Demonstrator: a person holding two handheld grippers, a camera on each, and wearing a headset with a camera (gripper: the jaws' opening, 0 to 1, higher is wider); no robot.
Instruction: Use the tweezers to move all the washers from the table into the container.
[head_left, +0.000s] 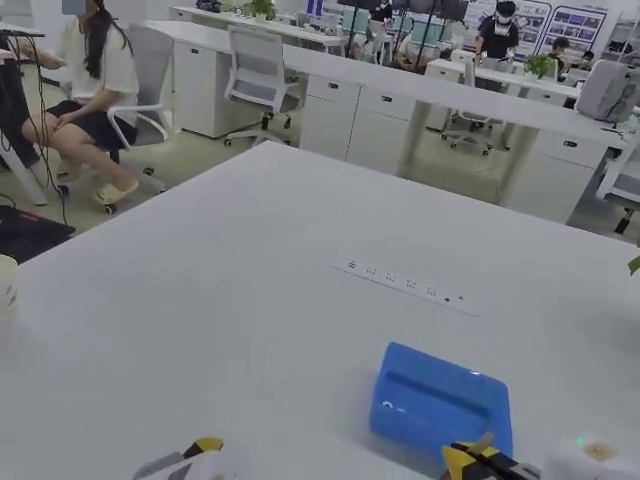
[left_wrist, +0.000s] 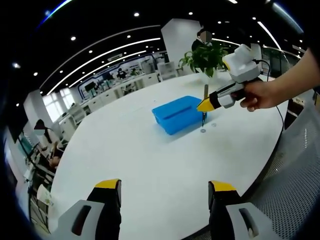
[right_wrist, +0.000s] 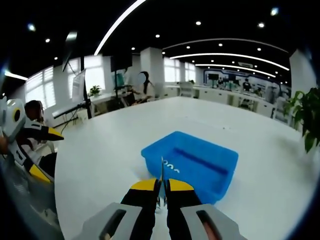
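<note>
A blue container (head_left: 440, 400) sits on the white table (head_left: 250, 300) near its front edge. In the right gripper view the container (right_wrist: 192, 162) lies just ahead, with a few small washers (right_wrist: 172, 169) on its floor. My right gripper (right_wrist: 162, 186) is shut on thin tweezers (right_wrist: 162, 170) that point toward the container's near wall. In the left gripper view the right gripper (left_wrist: 210, 103) holds the tweezers (left_wrist: 204, 117) tip-down beside the container (left_wrist: 177, 114), over two washers (left_wrist: 202, 131) on the table. My left gripper (left_wrist: 165, 186) is open and holds nothing, well back from the container.
A white power strip (head_left: 405, 282) lies flat on the table beyond the container. A potted plant (left_wrist: 205, 57) stands at the table's far side. The left gripper's yellow tip (head_left: 205, 445) and the right gripper (head_left: 470, 458) sit at the table's near edge. Desks, chairs and people fill the room behind.
</note>
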